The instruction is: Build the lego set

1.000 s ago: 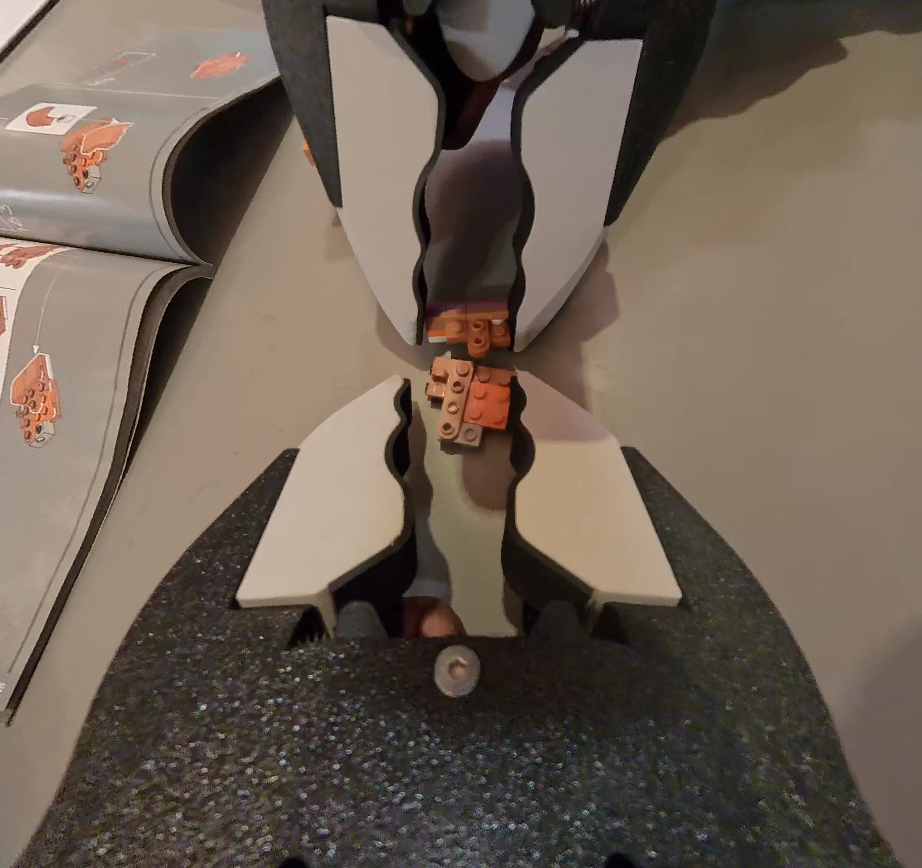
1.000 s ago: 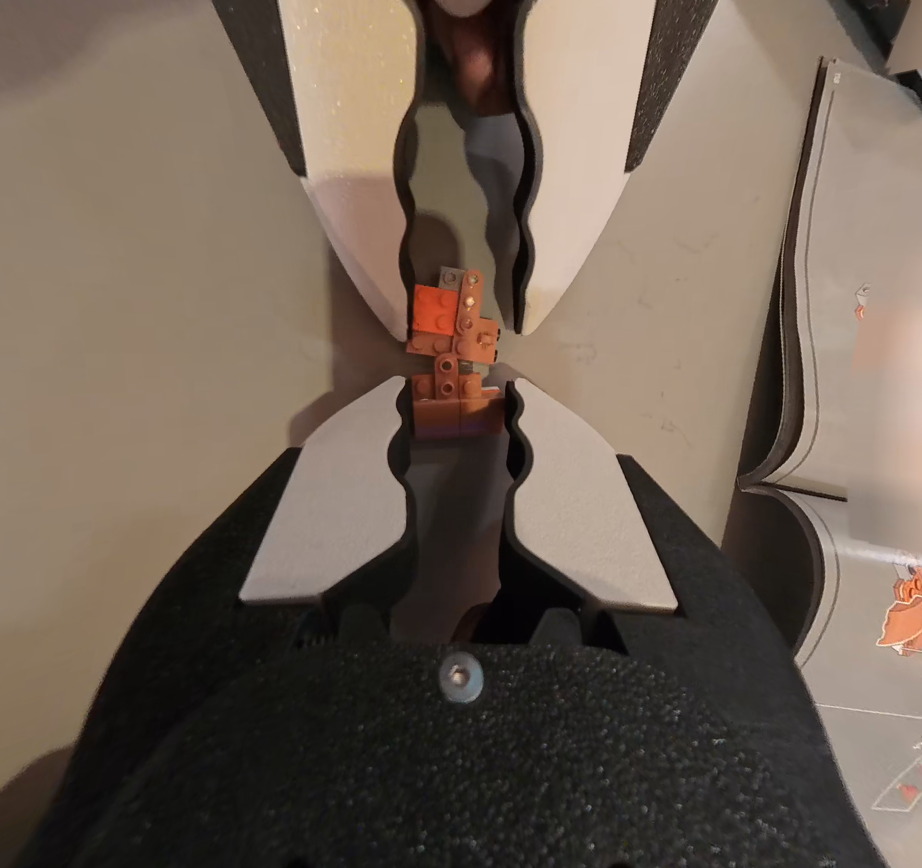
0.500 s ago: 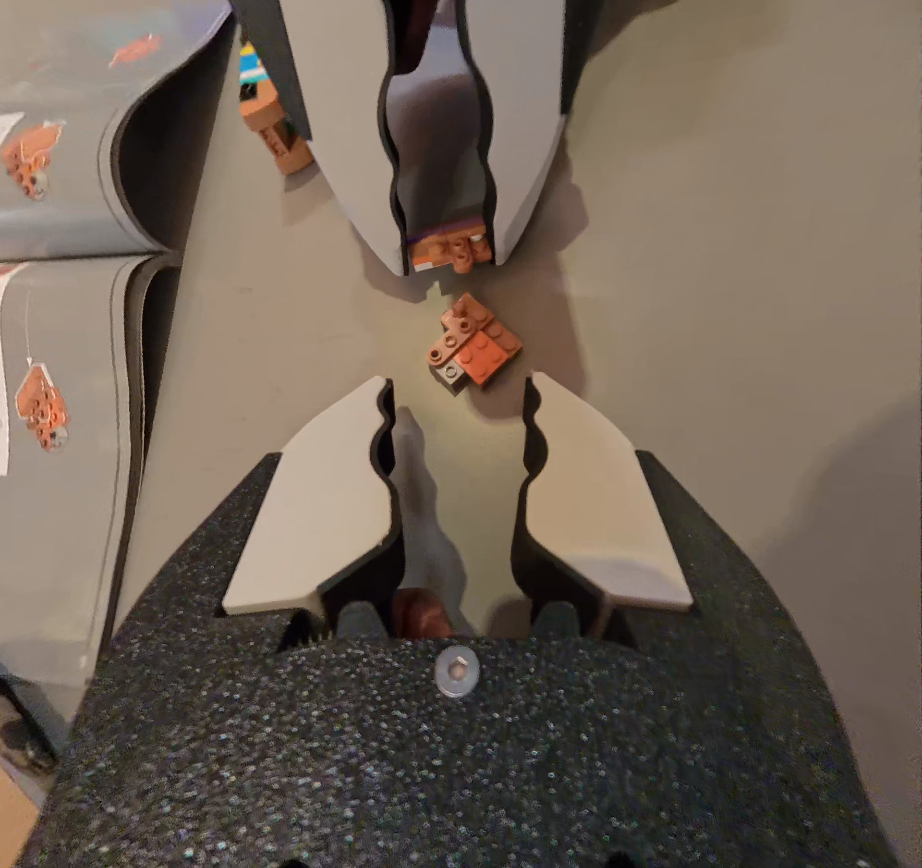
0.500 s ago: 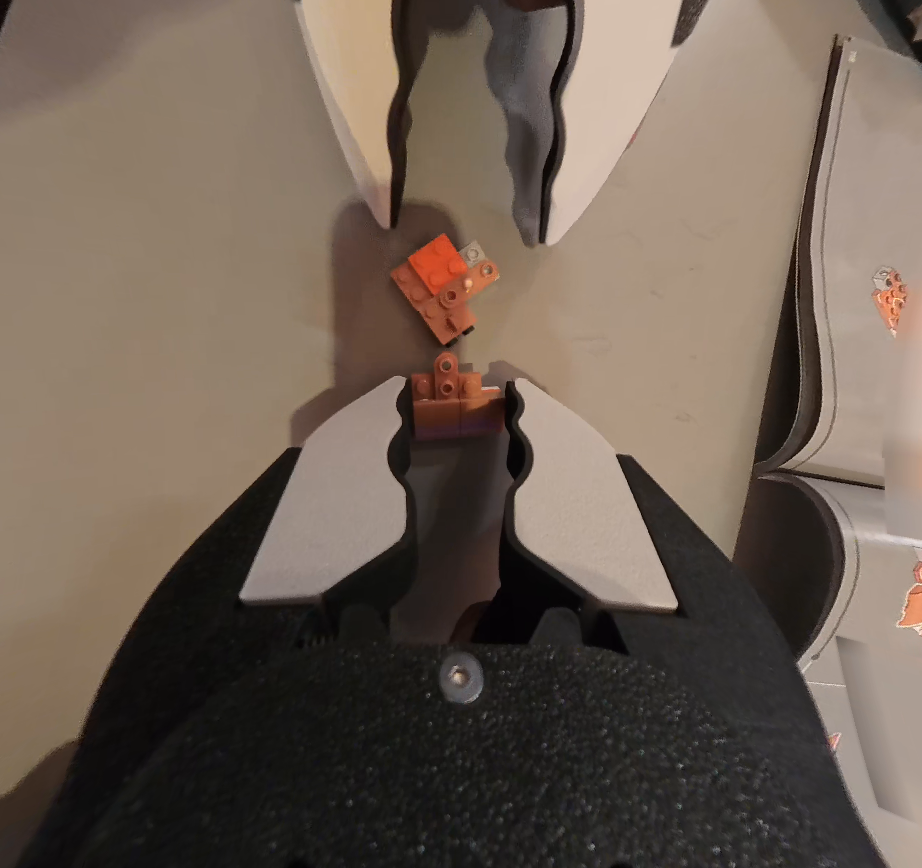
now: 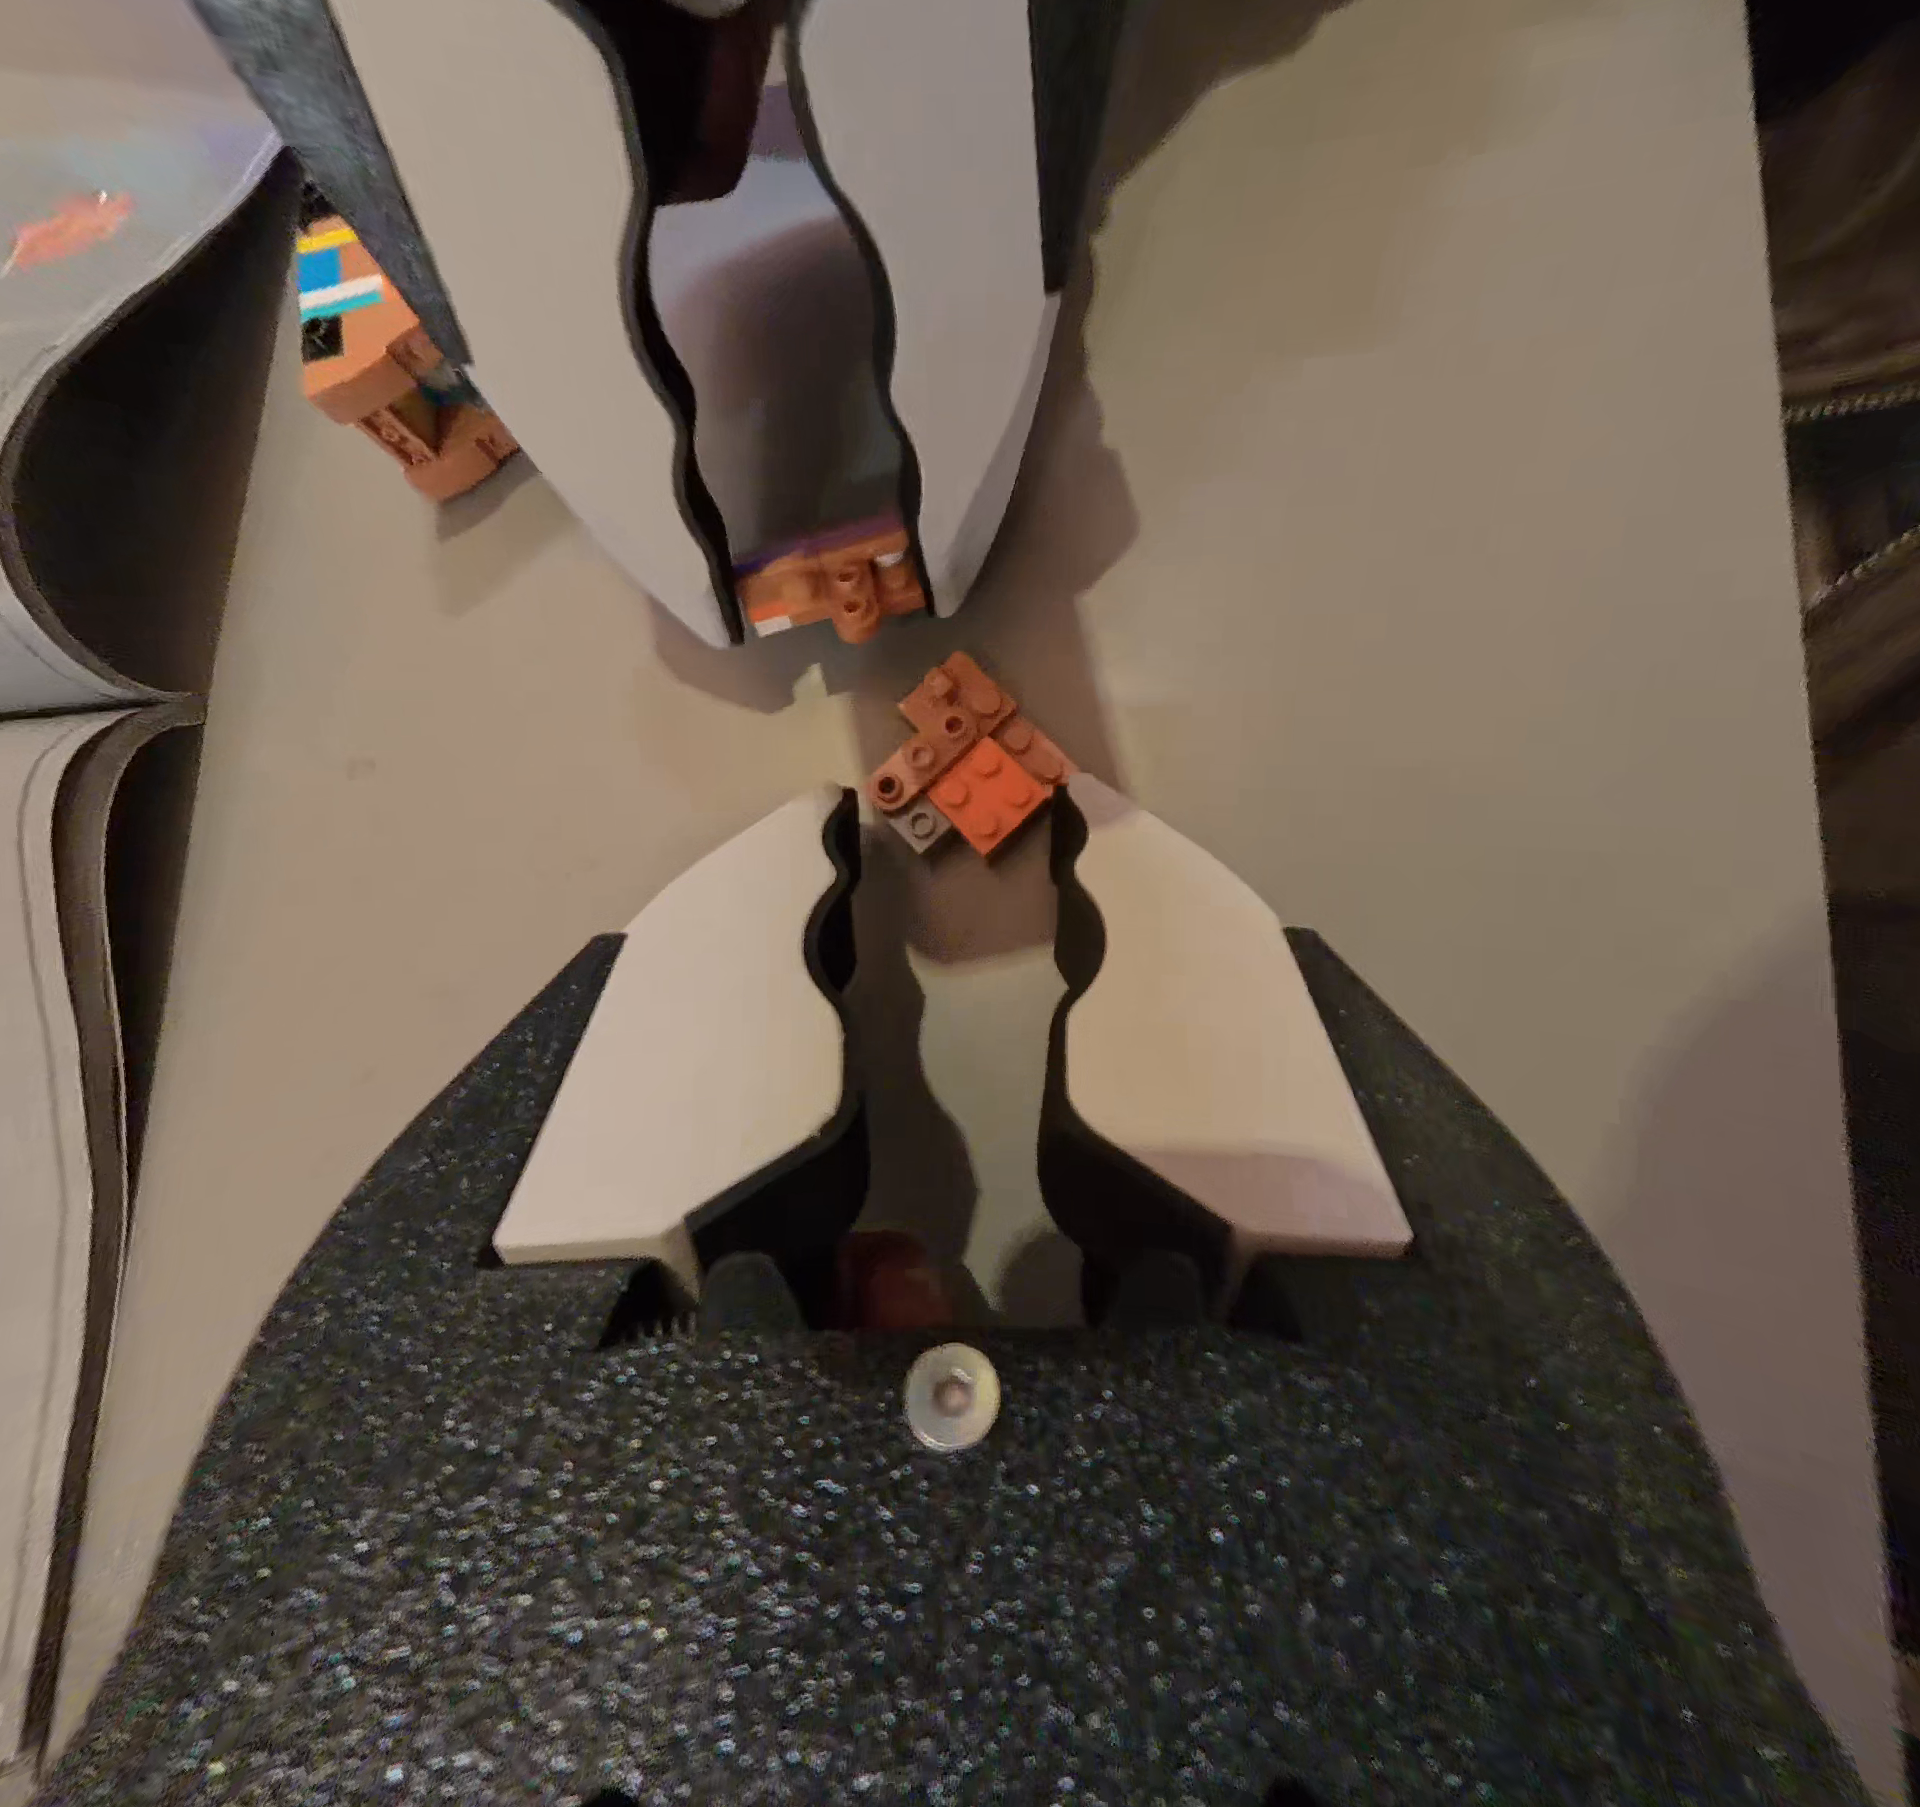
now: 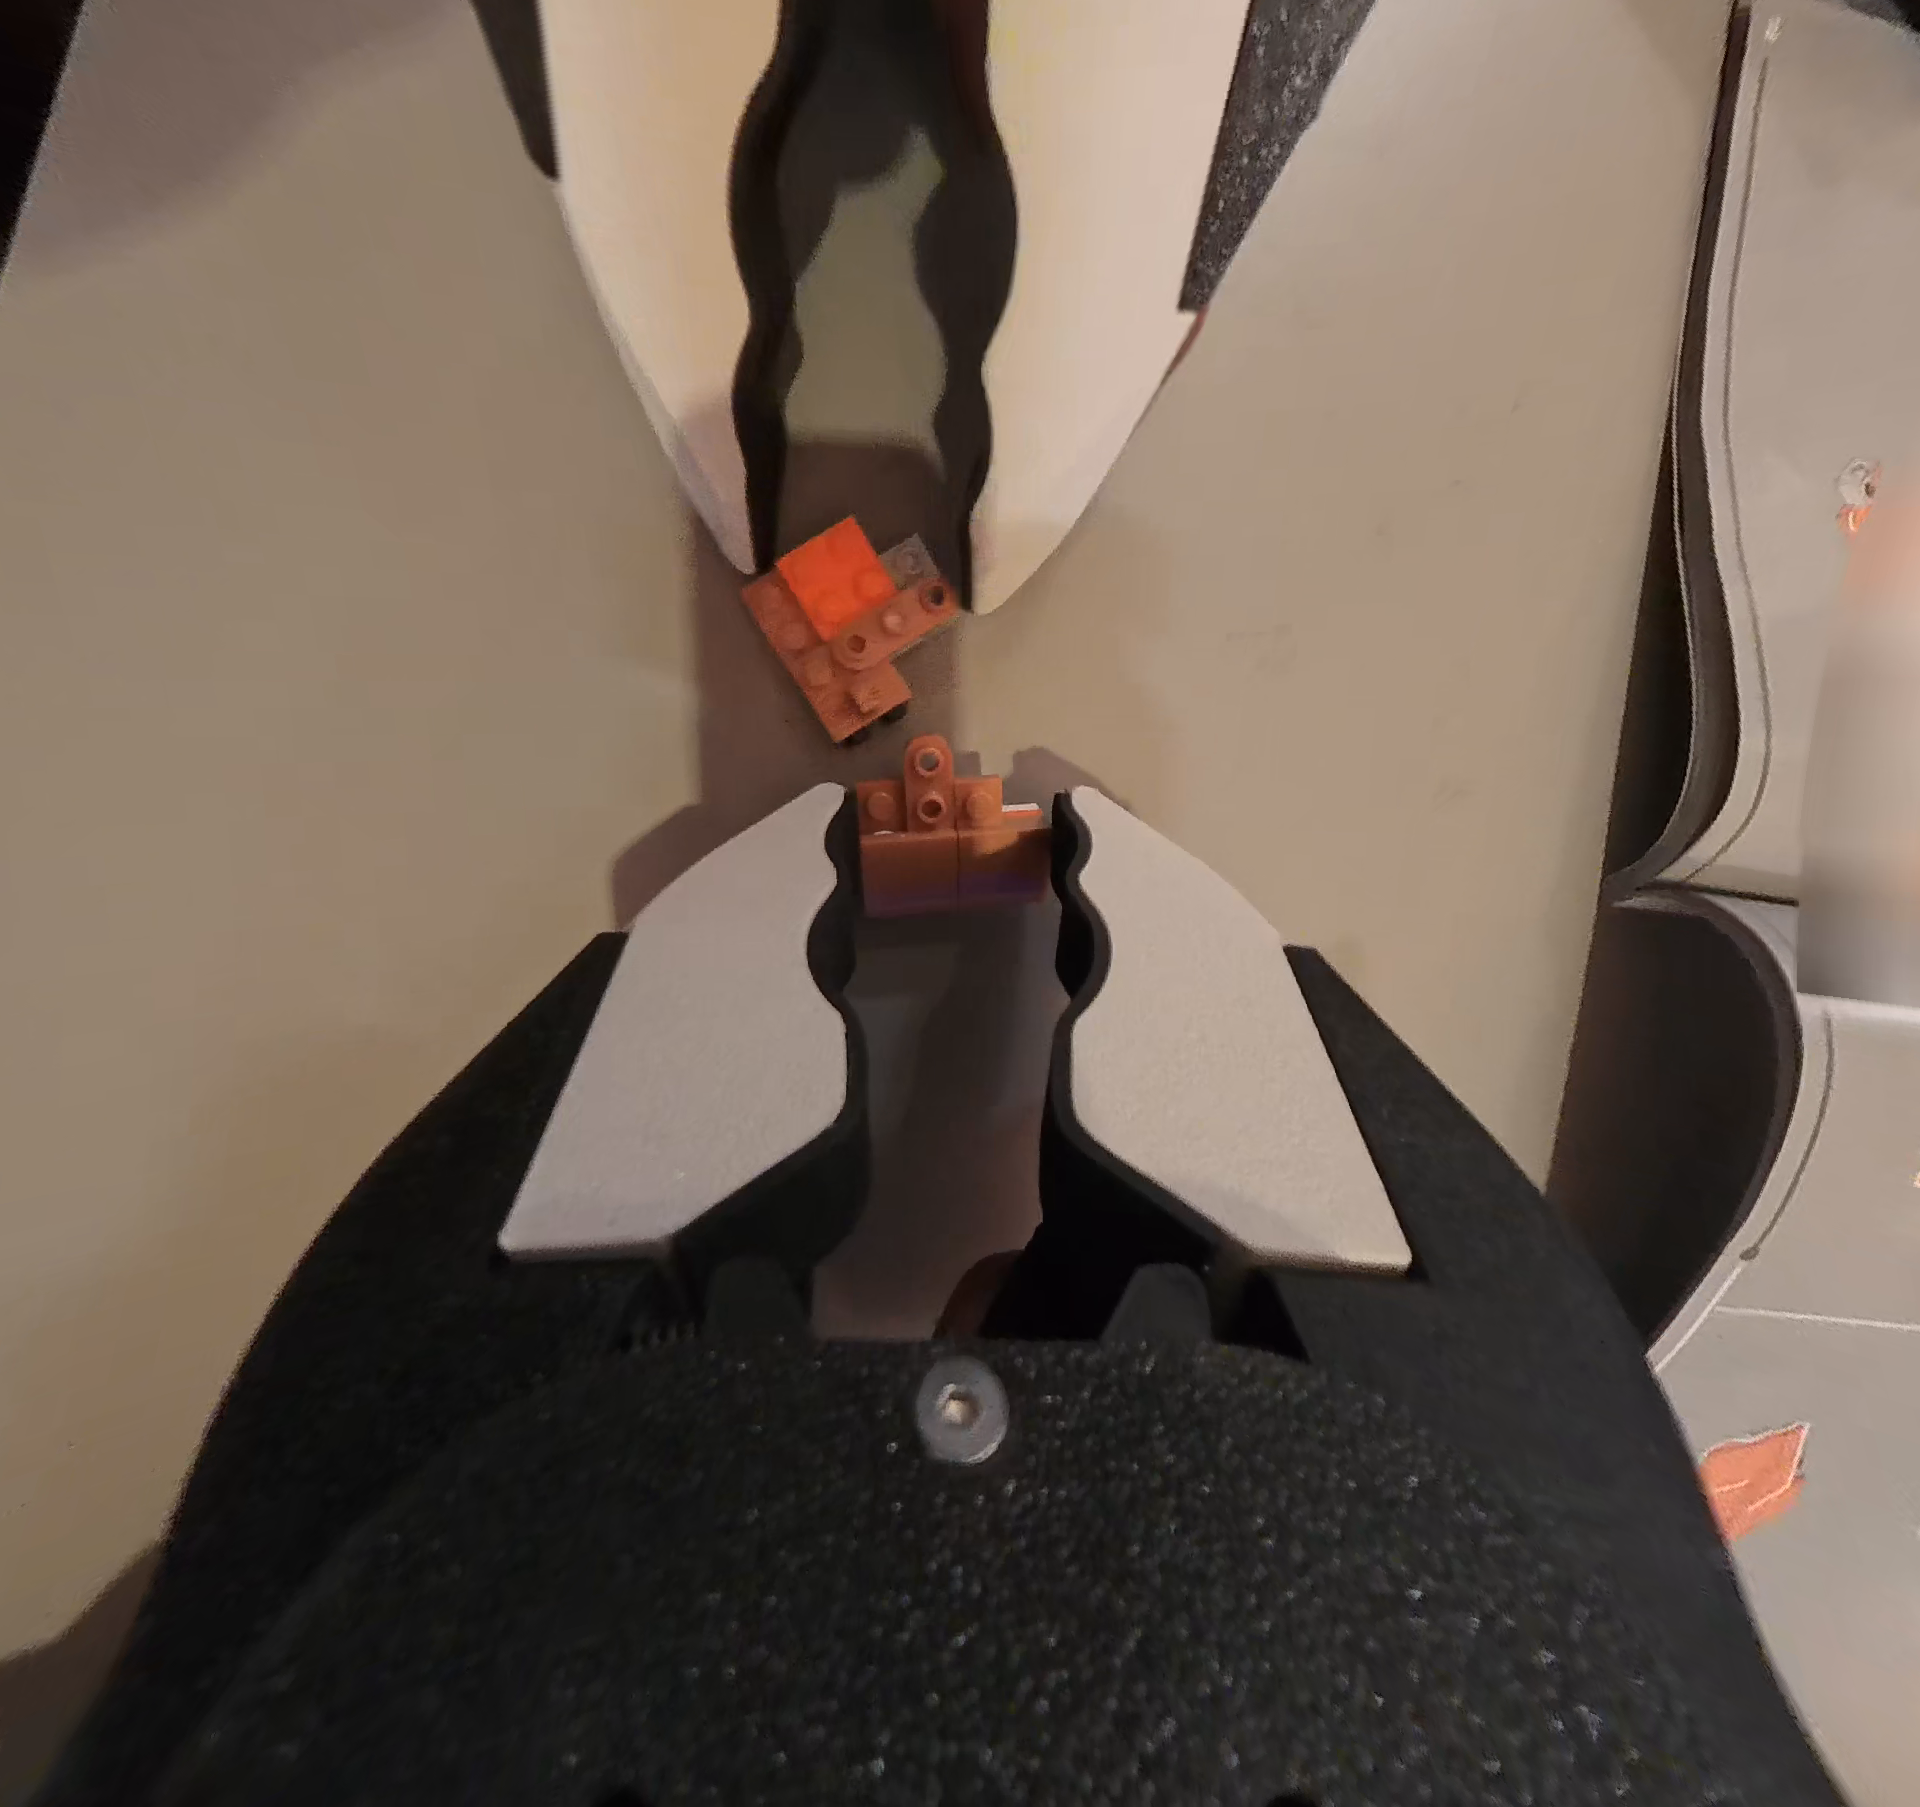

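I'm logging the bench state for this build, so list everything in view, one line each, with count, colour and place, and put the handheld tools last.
flat plate assembly: one, orange and brown with a small grey piece, lying on the table between the two tools, its near corner at the left tool's fingertips.
brown block assembly: one, brown with a purple band, held between the right tool's fingers.
small figure build: one, orange-brown with blue, white and yellow stripes, on the table partly hidden behind the right tool.
instruction booklet: one, grey pages, open at the table's edge.
table: one, beige.
left tool: one, black body with pale fingers, open.
right tool: one, same colours, shut on the brown block assembly.
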Demonstrator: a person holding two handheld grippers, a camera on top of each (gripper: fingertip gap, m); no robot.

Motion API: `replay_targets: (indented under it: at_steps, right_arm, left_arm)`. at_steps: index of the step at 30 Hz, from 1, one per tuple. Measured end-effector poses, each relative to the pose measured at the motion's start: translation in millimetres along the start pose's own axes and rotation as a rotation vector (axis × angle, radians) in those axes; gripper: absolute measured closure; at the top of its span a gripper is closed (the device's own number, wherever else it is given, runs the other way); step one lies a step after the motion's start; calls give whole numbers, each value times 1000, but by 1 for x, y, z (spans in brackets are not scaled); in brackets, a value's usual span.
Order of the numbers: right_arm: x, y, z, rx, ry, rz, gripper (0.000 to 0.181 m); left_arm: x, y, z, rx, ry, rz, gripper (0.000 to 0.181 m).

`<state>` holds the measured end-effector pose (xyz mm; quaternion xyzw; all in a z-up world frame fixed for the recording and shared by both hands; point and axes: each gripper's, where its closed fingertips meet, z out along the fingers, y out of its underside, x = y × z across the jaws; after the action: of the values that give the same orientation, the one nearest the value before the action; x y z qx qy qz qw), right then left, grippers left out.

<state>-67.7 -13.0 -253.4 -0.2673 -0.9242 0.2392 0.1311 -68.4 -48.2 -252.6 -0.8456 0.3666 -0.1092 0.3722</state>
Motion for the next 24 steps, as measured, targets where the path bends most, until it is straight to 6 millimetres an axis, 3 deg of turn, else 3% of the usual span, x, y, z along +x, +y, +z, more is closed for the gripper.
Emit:
replay_targets:
  at_steps: [3, 8, 17, 24]
  right_arm:
    - [-2, 4, -3, -5, 4, 3, 146]
    - [-6, 8, -7, -4, 8, 1, 146]
    - [-10, 13, -10, 2, 11, 8, 146]
    - [-22, 4, -8, 35, -40, 27, 146]
  left_arm:
    - [-5, -2, -8, 14, -17, 0, 146]
    - [-24, 17, -12, -68, -83, 67, 146]
    - [3, -8, 4, -23, -39, 127, 141]
    - [2, -4, 8, -29, -3, 32, 149]
